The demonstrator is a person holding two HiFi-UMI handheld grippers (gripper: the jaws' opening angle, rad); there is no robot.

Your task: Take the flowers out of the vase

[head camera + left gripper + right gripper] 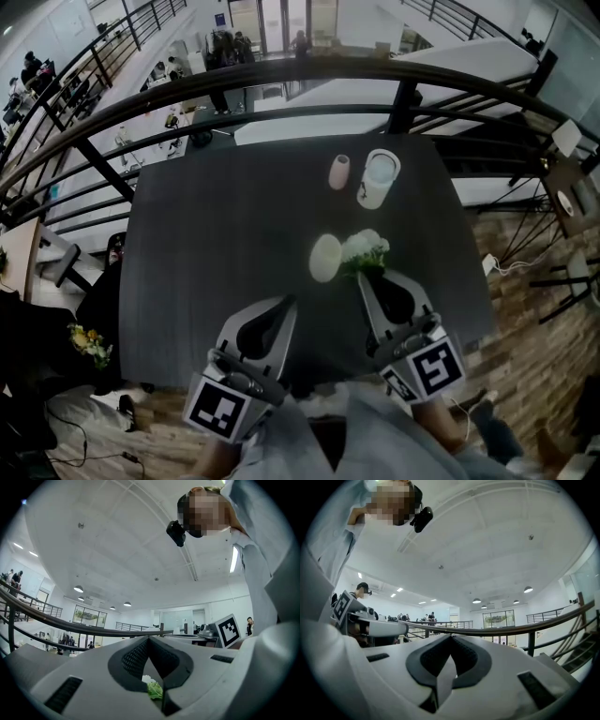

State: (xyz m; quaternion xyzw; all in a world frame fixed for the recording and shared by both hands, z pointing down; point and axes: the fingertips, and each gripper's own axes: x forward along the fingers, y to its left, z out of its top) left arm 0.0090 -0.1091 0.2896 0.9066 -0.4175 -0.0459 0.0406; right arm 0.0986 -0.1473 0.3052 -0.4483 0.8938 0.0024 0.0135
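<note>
A white rounded vase [325, 258] sits near the middle of the dark table [216, 234]. A bunch of white flowers with green leaves [366, 251] spreads from its right side. Whether the stems are inside the vase is hidden. My right gripper [364, 277] is shut, its tip just at the near edge of the flowers. In the right gripper view the jaws [450, 638] meet with nothing between them. My left gripper [289, 304] is shut too, nearer me and left of the vase. A bit of the flowers [153, 686] shows below its closed jaws [149, 638].
A small pink vase [339, 172] and a white mug [379, 178] stand at the table's far side. A black railing [281, 80] curves behind the table, with a lower floor beyond. Brick-patterned floor [525, 328] lies to the right, and a chair [572, 202] stands there.
</note>
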